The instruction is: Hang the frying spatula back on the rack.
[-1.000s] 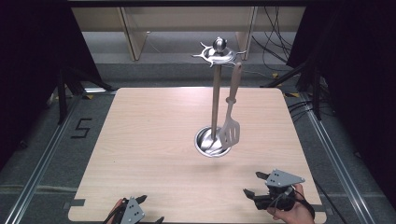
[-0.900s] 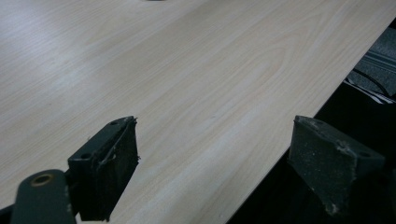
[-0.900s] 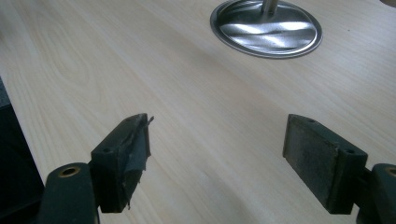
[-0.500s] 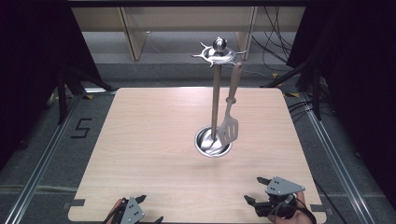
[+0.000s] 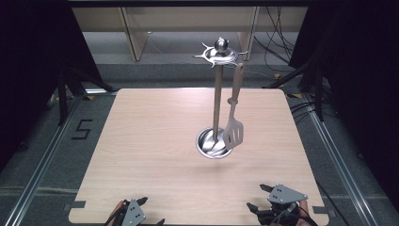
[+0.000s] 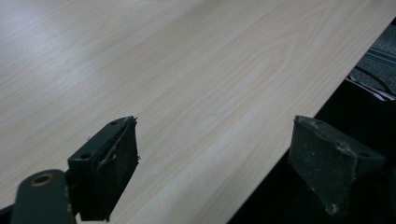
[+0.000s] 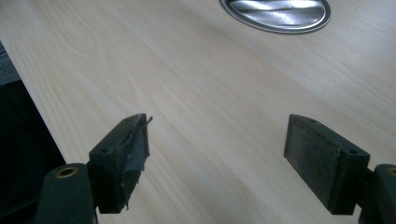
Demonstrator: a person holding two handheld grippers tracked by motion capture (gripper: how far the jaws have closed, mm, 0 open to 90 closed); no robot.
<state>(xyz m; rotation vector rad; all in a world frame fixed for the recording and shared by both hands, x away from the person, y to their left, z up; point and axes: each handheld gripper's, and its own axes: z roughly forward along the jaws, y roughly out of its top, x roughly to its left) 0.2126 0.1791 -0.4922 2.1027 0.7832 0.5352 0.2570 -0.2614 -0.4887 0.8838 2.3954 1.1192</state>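
Slotted steel spatula with wooden handle (image 5: 234, 122), hanging from chrome utensil stand (image 5: 217, 101): light, rigid, free-swinging; grasp mid-handle. Left gripper (image 5: 141, 212) and right gripper (image 5: 261, 197): jaws released, empty.

1. High view: above the worktop's (image 5: 155, 141) near edge, facing forward and down.
2. Left gripper view: close over the worktop's edge.
3. Right gripper view: close, sharing the stand's round base (image 7: 275, 14) at 12 o'clock with the high view.

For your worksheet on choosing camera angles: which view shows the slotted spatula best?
The high view: the slotted spatula hangs whole from the utensil stand. The right gripper view catches the stand's round base, the left gripper view bare table.
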